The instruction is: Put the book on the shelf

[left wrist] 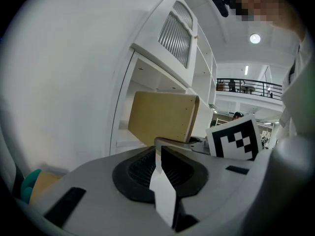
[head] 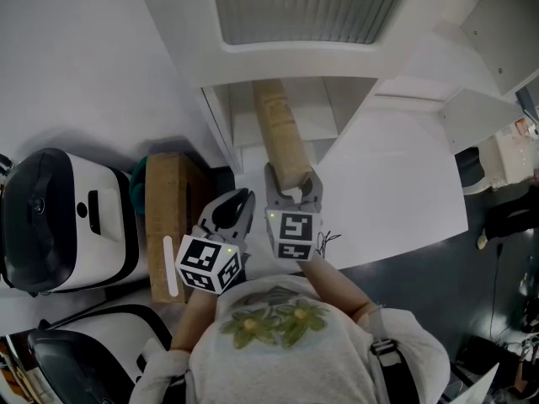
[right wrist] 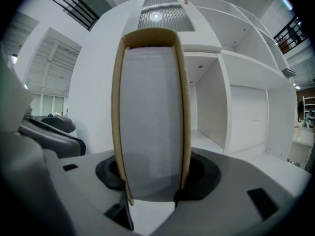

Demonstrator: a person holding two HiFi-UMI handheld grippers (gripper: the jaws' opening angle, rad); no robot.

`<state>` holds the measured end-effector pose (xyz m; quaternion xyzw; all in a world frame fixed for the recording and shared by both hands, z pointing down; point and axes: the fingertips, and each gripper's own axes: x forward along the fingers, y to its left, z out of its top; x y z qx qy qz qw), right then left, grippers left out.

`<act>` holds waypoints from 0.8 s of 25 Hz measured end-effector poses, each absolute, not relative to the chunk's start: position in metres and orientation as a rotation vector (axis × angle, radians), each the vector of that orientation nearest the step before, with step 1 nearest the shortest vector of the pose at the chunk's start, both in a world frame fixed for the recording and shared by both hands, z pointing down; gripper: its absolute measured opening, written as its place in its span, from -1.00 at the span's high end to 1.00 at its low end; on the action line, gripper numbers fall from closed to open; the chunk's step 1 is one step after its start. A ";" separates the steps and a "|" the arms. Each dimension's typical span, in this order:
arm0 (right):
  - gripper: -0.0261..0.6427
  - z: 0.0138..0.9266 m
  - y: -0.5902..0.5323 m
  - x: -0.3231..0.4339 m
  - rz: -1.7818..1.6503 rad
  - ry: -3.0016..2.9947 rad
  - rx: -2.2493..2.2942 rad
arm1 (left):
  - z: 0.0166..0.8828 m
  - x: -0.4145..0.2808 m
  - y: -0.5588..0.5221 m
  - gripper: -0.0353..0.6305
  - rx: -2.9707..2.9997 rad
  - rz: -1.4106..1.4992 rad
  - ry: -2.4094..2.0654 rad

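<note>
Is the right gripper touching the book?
Touching. The right gripper view shows the right gripper clamped on the book, with one jaw pressed against each cover.

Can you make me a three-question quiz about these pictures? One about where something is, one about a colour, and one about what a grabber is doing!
1. Where does the far end of the book point?
A) into the white shelf
B) at the person's shirt
C) at the black-and-white case

2. What colour is the book's cover?
A) blue
B) tan
C) red

3. What is the right gripper doing?
A) open and empty
B) shut on the book
C) shut with nothing in it

Answers:
1 A, the head view shows the book reaching from the gripper into the shelf opening.
2 B, a tan cover wraps the white pages.
3 B, in the right gripper view the book stands between the jaws.
</note>
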<state>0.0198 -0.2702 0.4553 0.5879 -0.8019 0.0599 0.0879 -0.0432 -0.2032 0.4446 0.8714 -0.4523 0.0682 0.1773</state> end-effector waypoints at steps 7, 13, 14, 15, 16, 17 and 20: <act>0.21 0.456 -0.282 0.016 0.184 -2.380 1.762 | 0.449 -0.046 -0.208 0.72 2.458 0.200 -1.277; 0.21 0.456 -0.291 0.014 0.186 -2.372 1.775 | 0.452 -0.046 -0.211 0.72 2.455 0.205 -1.267; 0.21 0.456 -0.292 0.014 0.185 -2.371 1.777 | 0.452 -0.046 -0.212 0.72 2.454 0.205 -1.265; 0.21 0.456 -0.294 0.013 0.184 -2.371 1.779 | 0.453 -0.046 -0.212 0.72 2.453 0.205 -1.265; 0.21 0.456 -0.295 0.013 0.183 -2.371 1.781 | 0.453 -0.046 -0.212 0.72 2.453 0.205 -1.264; 0.21 0.456 -0.297 0.012 0.183 -2.370 1.783 | 0.453 -0.047 -0.212 0.72 2.451 0.206 -1.264; 0.21 0.457 -0.301 0.011 0.185 -2.366 1.785 | 0.455 -0.047 -0.212 0.72 2.447 0.208 -1.264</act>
